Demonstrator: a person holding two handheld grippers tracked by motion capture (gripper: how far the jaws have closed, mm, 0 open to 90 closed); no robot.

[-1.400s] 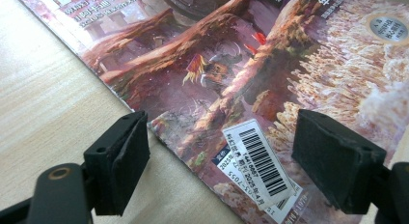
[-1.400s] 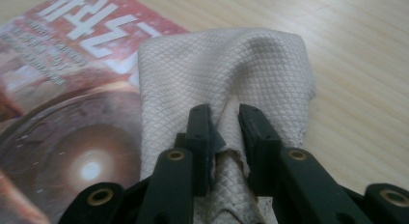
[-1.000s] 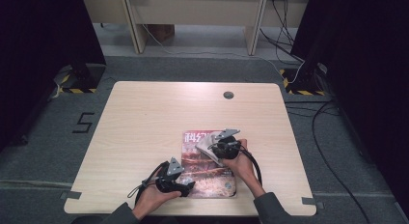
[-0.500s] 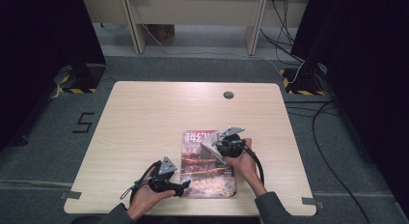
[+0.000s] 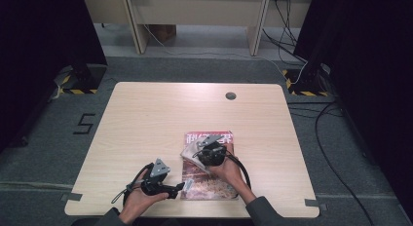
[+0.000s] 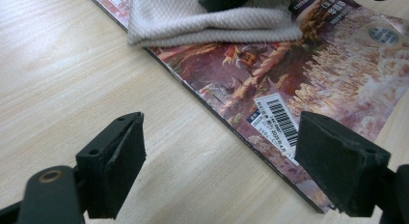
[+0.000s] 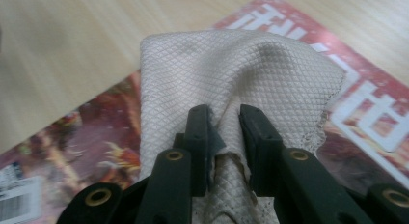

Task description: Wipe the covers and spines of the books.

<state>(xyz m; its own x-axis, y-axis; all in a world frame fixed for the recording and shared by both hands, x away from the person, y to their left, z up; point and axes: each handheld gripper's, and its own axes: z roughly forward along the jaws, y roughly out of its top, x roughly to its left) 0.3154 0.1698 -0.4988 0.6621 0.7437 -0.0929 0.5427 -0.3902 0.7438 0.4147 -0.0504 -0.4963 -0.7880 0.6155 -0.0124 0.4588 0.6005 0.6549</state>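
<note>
Tabletop [image 5: 146, 119] of pale wood is carrying a magazine [image 5: 214, 179], its barcode corner lying just ahead of your left gripper [image 6: 219, 151], whose jaws are standing wide apart and gripping nothing. You are pinching a beige waffle-weave cloth [image 7: 241, 74] with your right gripper [image 7: 224, 137]; its jaws are nearly together, with a fold bunched between them, and the cloth is spreading forward over the magazine's cover.

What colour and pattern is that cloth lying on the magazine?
The cloth is pale beige with a fine diamond weave, clearest in the right gripper view.
</note>
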